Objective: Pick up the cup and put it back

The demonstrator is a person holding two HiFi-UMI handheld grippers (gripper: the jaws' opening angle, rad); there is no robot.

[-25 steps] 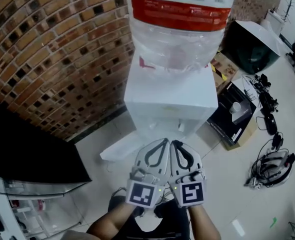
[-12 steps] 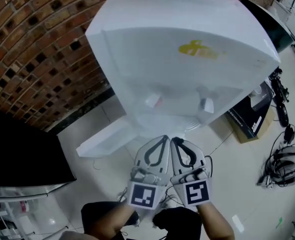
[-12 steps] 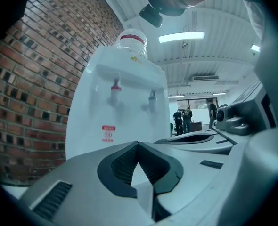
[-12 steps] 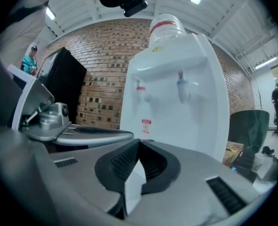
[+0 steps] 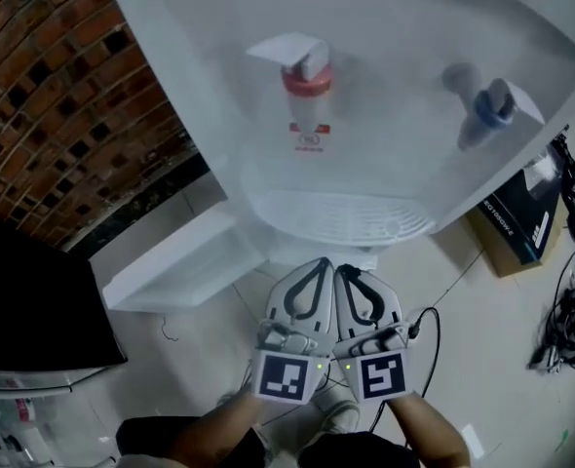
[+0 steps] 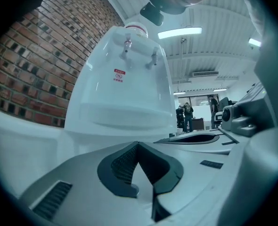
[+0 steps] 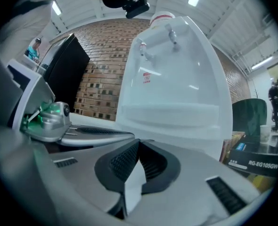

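Right now the white water dispenser point(image 5: 385, 86) fills your view. Just short of its drip tray point(image 5: 336, 217) you hold the left gripper point(image 5: 320, 262) and right gripper point(image 5: 343, 270) side by side, each with its jaws pressed together on nothing. Its red tap point(image 5: 305, 71) and blue tap point(image 5: 489, 105) sit above the tray. No view shows where the cup is.

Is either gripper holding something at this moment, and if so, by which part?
Nothing is held. The left gripper and the right gripper are both shut, with nothing between their jaws.
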